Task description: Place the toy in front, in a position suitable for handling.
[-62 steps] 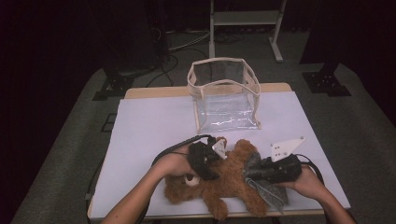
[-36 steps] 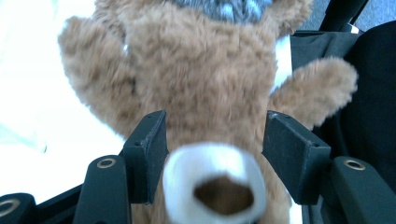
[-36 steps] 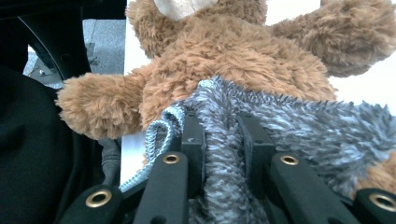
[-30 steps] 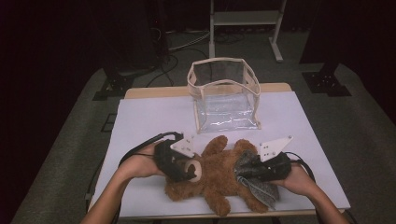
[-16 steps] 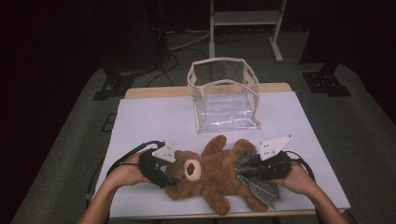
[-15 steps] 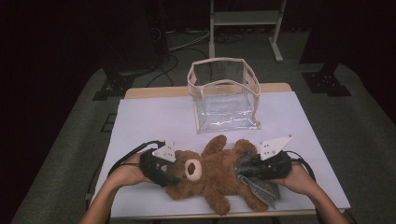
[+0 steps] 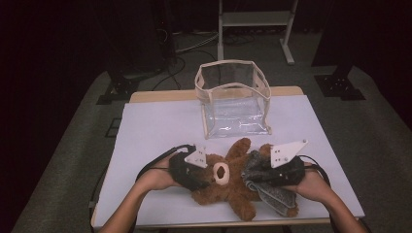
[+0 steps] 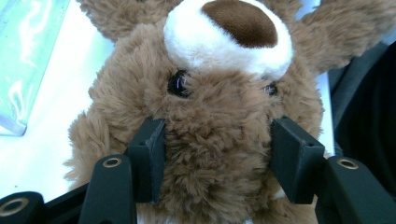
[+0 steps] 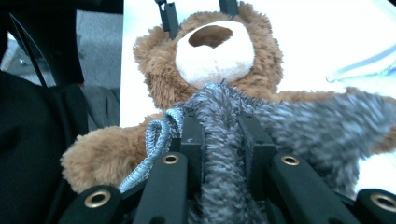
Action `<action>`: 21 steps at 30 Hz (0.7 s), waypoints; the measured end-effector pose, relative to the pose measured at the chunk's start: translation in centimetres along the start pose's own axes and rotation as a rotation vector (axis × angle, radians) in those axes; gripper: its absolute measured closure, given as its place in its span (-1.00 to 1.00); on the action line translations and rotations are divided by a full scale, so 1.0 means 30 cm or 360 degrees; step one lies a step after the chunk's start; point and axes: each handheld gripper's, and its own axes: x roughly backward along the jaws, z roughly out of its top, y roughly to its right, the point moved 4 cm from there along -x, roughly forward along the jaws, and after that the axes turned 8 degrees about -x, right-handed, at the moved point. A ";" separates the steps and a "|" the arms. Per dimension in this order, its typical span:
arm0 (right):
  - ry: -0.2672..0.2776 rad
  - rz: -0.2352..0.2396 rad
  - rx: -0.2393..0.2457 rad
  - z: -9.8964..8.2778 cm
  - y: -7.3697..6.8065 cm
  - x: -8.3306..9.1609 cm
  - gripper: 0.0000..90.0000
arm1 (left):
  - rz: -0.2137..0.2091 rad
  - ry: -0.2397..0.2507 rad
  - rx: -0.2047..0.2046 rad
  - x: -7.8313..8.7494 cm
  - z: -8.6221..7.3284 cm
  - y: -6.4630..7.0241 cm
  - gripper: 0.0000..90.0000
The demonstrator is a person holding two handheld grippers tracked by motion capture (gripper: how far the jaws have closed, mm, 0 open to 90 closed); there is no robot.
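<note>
Item: brown teddy bear [image 7: 232,174] — lies on its back on the white table [image 7: 155,131], near the person's edge, head toward the left gripper [image 7: 201,180], body and legs running toward the right gripper [image 7: 250,175]. Long axis roughly across the table, left to right.

Left gripper: nearer the head, meeting it crown-on. Seen from the left gripper view, the two black pads [image 8: 148,158] flank the head just behind the eyes and sink into the fur on both sides; the jaws have just been closing, with the head between them, and now stand partly drawn in, gripping it.

Right gripper: pads [image 9: 194,135] nearly together, pinching a fold of grey fuzzy cloth [image 9: 299,123] — a scarf or small garment, which one is unclear — draped over the bear's chest below the muzzle. A grey-blue cord loop [image 9: 156,137] hangs beside its left pad.

Clear bag [image 7: 233,99]: stands open-topped farther back on the table, apart from the bear
</note>
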 end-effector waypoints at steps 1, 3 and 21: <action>0.0007 0.0001 -0.0014 -0.009 0.001 0.004 0.65 | 0.0000 -0.0007 0.0002 0.001 0.003 -0.001 -0.07; 0.0000 -0.0012 -0.0040 -0.037 0.006 0.019 0.65 | 0.0004 -0.0011 0.0004 0.005 0.003 -0.004 -0.07; -0.0034 -0.0035 0.0004 -0.040 -0.017 0.023 0.66 | -0.0014 -0.0027 0.0062 -0.025 0.027 -0.024 -0.07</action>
